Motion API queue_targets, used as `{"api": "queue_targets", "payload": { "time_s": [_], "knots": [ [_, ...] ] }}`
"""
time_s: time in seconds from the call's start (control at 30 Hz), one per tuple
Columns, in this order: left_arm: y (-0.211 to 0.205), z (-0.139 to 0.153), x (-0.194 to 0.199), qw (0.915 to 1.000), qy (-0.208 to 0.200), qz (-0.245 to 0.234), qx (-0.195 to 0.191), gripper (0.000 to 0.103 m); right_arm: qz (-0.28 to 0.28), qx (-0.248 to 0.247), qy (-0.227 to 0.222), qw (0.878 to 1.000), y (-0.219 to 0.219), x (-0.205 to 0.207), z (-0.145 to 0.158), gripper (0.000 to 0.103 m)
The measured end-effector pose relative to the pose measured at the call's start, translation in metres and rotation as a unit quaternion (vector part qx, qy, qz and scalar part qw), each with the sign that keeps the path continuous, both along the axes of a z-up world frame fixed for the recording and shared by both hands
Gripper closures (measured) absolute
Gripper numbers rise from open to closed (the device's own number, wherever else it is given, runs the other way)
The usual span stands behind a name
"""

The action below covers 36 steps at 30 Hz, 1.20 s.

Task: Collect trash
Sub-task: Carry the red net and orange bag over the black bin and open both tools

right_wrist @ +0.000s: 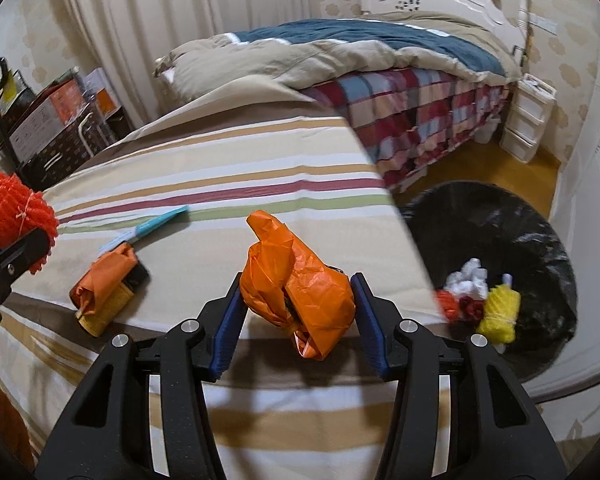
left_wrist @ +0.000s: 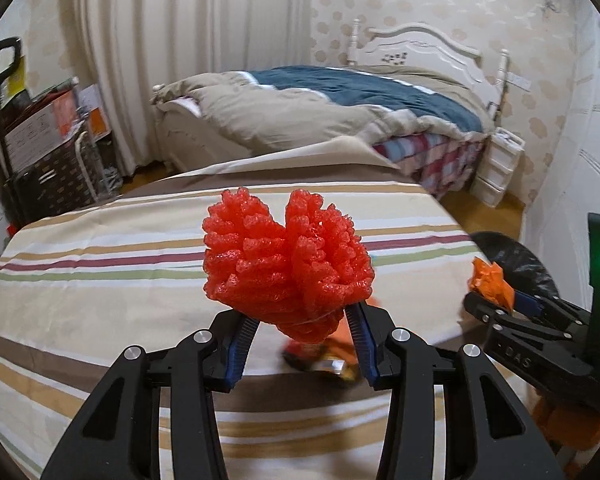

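Observation:
My left gripper (left_wrist: 302, 320) is shut on a red foam net (left_wrist: 286, 258) and holds it above the striped table (left_wrist: 100, 264); the net also shows at the left edge of the right wrist view (right_wrist: 12, 208). My right gripper (right_wrist: 296, 312) is shut on a crumpled orange plastic bag (right_wrist: 296, 280), held above the table near its right edge; it shows in the left wrist view (left_wrist: 492, 284). An orange and yellow wrapper (right_wrist: 108, 284) and a light blue strip (right_wrist: 148, 228) lie on the table. A bin lined with a black bag (right_wrist: 540, 232) stands on the floor to the right, holding white, red and yellow trash.
A bed (right_wrist: 380, 52) with a beige and blue quilt stands behind the table. A white drawer unit (right_wrist: 528, 120) is beside it. Boxes and a trolley (right_wrist: 40, 120) stand at the far left. A white door or wall (right_wrist: 588, 240) is close on the right.

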<state>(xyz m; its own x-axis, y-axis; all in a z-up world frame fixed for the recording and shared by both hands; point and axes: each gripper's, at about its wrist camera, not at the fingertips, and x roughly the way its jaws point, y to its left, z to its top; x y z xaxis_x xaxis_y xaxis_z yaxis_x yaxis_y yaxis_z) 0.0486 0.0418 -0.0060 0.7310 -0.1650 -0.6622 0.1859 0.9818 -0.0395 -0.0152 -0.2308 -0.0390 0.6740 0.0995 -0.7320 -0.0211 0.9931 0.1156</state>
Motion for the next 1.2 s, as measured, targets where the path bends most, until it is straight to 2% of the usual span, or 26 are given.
{"api": "queue_targets", "payload": {
  "time_s": [0.27, 0.57, 0.87, 1.2],
  "knots": [
    [-0.059, -0.004, 0.001, 0.998, 0.004, -0.064, 0.002, 0.059, -0.068, -0.006, -0.017, 0.998, -0.055, -0.018, 0.012, 0.053],
    [-0.128, -0.018, 0.007, 0.992, 0.018, -0.125, 0.006, 0.059, -0.144, -0.021, -0.032, 0.989, -0.122, -0.027, 0.016, 0.053],
    [-0.194, -0.029, 0.018, 0.9849, 0.025, -0.17, 0.022, 0.059, -0.178, -0.009, -0.024, 0.984, -0.168, -0.024, 0.005, 0.053],
    [-0.239, -0.044, 0.036, 0.9828, 0.038, -0.176, 0.042, 0.059, -0.19, -0.002, -0.019, 0.982, -0.197, -0.008, -0.001, 0.053]
  ]
}}
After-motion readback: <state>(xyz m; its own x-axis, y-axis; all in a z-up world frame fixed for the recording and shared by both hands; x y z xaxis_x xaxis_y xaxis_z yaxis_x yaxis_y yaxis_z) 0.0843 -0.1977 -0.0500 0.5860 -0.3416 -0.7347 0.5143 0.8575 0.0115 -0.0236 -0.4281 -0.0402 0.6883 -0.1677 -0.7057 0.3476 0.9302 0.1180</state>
